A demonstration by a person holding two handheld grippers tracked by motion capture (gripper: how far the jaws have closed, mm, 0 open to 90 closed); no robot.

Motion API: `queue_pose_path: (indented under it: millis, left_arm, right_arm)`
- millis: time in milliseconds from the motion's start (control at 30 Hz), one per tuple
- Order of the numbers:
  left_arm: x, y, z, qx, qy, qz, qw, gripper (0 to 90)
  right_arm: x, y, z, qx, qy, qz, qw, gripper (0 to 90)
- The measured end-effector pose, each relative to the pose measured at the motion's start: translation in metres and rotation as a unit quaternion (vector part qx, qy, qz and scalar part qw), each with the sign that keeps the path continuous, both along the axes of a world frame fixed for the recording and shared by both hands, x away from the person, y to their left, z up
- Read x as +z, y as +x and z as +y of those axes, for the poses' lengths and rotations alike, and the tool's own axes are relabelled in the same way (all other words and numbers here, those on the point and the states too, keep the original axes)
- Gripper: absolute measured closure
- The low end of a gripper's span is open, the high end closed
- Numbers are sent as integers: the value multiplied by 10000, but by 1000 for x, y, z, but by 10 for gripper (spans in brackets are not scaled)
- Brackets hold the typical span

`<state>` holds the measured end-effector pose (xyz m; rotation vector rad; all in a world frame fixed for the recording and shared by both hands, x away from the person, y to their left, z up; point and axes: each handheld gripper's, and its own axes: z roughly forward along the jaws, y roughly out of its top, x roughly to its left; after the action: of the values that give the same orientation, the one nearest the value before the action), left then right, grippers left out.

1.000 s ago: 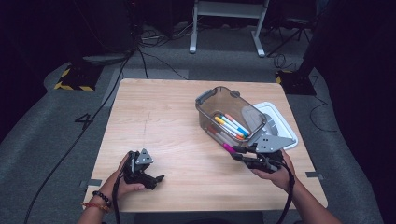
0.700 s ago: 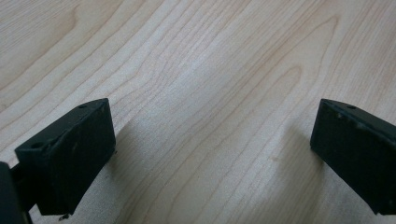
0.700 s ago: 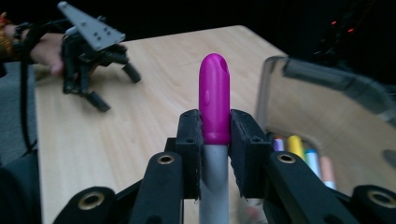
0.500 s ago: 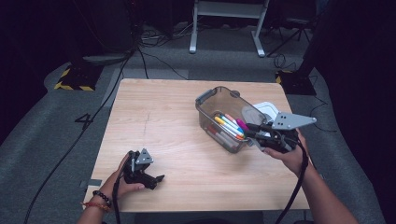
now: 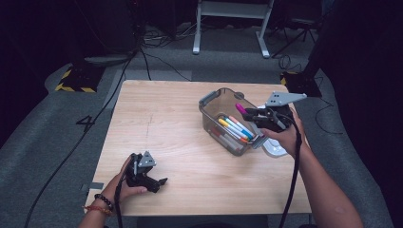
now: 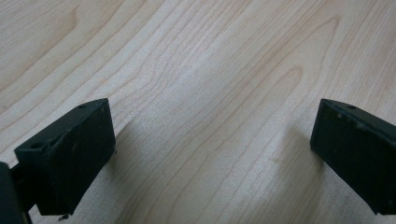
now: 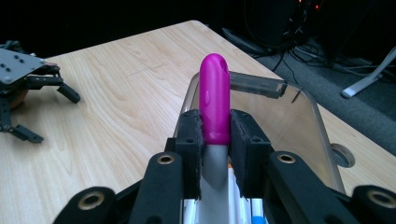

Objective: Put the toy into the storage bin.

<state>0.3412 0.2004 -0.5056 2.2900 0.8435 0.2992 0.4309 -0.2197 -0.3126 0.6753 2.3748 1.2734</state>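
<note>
My right gripper (image 5: pixel 252 114) (image 7: pixel 215 133) is shut on a marker with a magenta cap (image 5: pixel 241 108) (image 7: pixel 214 100) and a grey barrel. It holds the marker in the air over the right side of a clear plastic bin (image 5: pixel 227 119) (image 7: pixel 299 126), cap pointing left across the bin. Several coloured markers (image 5: pixel 233 129) lie inside the bin. My left gripper (image 5: pixel 154 182) (image 6: pixel 205 154) rests low on the wooden table (image 5: pixel 166 123) near its front left edge, jaws wide open with only bare wood (image 6: pixel 210 93) between them.
A white lid (image 5: pixel 275 149) lies on the table just right of the bin, under my right hand. Cables trail from both grippers toward the front edge. Dark floor with cables and a white stand (image 5: pixel 228 23) lies beyond the table.
My right gripper has lifted the magenta-capped marker from the table in front of the bin and carried it up and back, over the bin's right side. The left gripper stayed still.
</note>
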Motion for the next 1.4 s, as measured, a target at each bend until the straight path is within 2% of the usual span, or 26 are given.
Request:
queue_pose_path:
  millis: [100,267,433,533,767,800,900,933,1067,1167,1233,1267,1400]
  left_arm:
    - [0,0,0,5,-11,14,10000,2]
    - [0,1,-1,3,-1,5,10000,2]
    - [0,1,-1,1,1,5,10000,2]
    - [0,1,-1,1,-2,5,10000,2]
    - [0,1,0,0,2,5,10000,2]
    - [0,1,-1,2,1,5,10000,2]
    - [0,1,-1,4,-1,3,10000,3]
    - [0,1,-1,9,-3,0,10000,3]
    - [0,0,-1,17,-6,-4,10000,5]
    - [0,0,-1,18,-2,-5,10000,5]
    - [0,0,-1,30,-11,2,10000,5]
    - [0,0,-1,27,1,-9,10000,5]
    - [0,0,-1,34,-5,-2,10000,5]
  right_arm:
    - [-2,10,11,-38,-119,67,9999,747]
    - [-12,27,30,-60,-328,310,9990,747]
    - [-27,43,48,-148,-691,528,9961,747]
    - [-36,52,54,-225,-819,702,9939,747]
    - [-55,70,64,-397,-1182,1145,9856,746]
    - [-60,73,67,-430,-1321,1196,9831,747]
    - [-68,77,71,-405,-1474,1376,9786,747]
    - [-71,79,73,-407,-1547,1480,9760,747]
    - [-75,81,79,-391,-1752,1637,9700,746]
    - [-76,81,81,-388,-1858,1673,9675,745]
    - [-78,81,82,-371,-1924,1660,9665,734]
    - [-77,81,82,-458,-1895,1609,9675,687]
    - [-69,79,74,-652,-1687,1355,9741,623]
